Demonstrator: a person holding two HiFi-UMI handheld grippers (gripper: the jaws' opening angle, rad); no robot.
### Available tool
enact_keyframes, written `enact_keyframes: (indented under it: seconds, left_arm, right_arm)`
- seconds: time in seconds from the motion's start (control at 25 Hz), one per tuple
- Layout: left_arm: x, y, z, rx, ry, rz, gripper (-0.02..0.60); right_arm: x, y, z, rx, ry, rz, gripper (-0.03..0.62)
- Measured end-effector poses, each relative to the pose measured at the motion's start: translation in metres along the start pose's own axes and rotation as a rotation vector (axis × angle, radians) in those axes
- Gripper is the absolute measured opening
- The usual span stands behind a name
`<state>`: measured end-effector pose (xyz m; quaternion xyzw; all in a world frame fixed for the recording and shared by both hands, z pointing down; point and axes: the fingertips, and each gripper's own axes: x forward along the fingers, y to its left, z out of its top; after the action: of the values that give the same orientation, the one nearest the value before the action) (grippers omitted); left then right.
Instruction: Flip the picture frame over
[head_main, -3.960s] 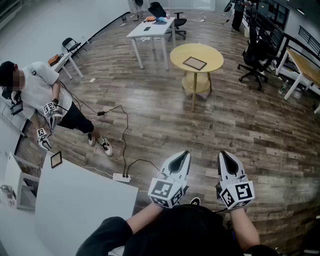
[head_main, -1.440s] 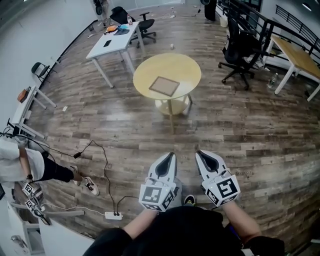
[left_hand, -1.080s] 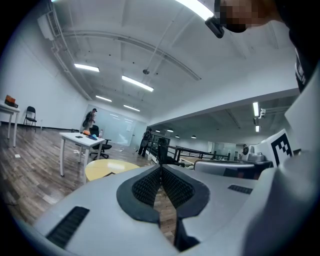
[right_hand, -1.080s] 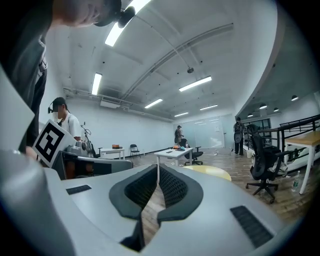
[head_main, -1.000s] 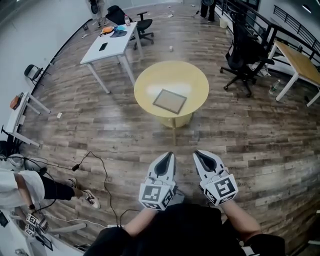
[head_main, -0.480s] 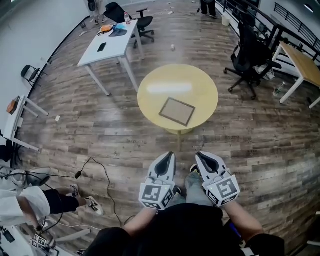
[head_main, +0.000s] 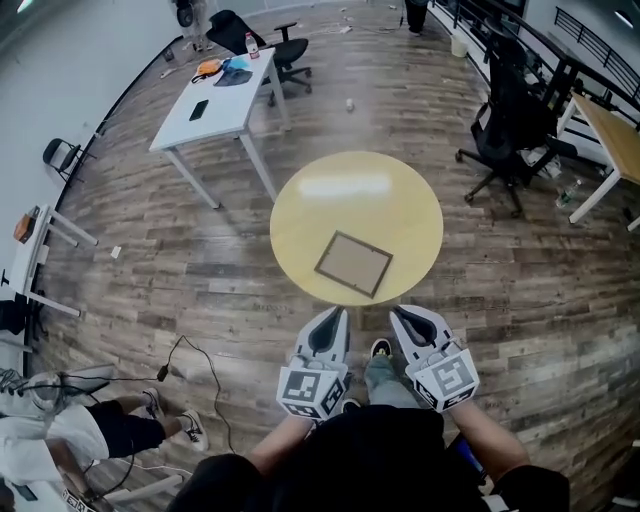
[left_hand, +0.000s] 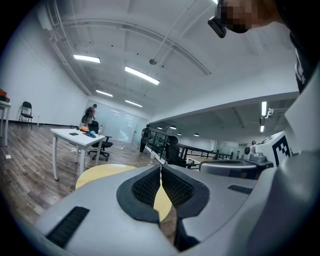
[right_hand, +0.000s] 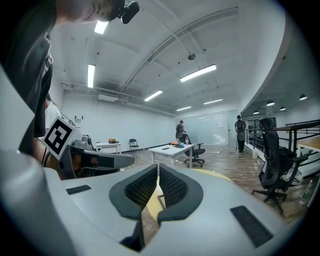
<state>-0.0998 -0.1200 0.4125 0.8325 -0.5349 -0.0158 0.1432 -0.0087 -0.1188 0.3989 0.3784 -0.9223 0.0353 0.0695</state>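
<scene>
Picture frame (head_main: 353, 264) is lying flat on the round yellow table (head_main: 400, 195), down toward the 6 o'clock part of the top and skewed so its corners point off at an angle. It looks like the plain brownish side is up, though I can't say for sure which face that is. What's changed: over the last few seconds the table has gone from way off at 12 o'clock to right in front, so the walk-up is basically done and its near rim now sits just past the gripper tips. Left gripper (head_main: 333, 320) and right gripper (head_main: 402, 318) are side by side, pointing at the table, both with jaws pressed together and nothing in them, and neither touches the frame. So the flip itself hasn't started. My guess is the next bit needs at least one set of jaws to open and work under an edge, which could be fiddly with a frame this flat.
</scene>
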Motion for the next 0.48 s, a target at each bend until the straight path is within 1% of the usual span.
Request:
enact_keyframes:
  seconds: [0.16, 0.28, 0.36, 0.48]
  left_arm:
    - [0.059, 0.018, 0.002, -0.006, 0.013, 0.017, 0.029]
    - [0.094, 0.034, 0.001, 0.003, 0.024, 0.043, 0.029]
    - [0.110, 0.048, -0.005, -0.006, 0.033, 0.066, 0.029]
    - [0.127, 0.074, -0.018, -0.011, 0.044, 0.119, 0.029]
  right_arm:
    - [0.035, -0.052, 0.003, -0.013, -0.002, 0.047, 0.025]
    - [0.060, -0.079, -0.004, -0.050, 0.029, 0.092, 0.025]
    - [0.078, -0.085, -0.017, -0.082, 0.075, 0.155, 0.025]
    - [0.104, -0.087, -0.049, -0.146, 0.156, 0.260, 0.025]
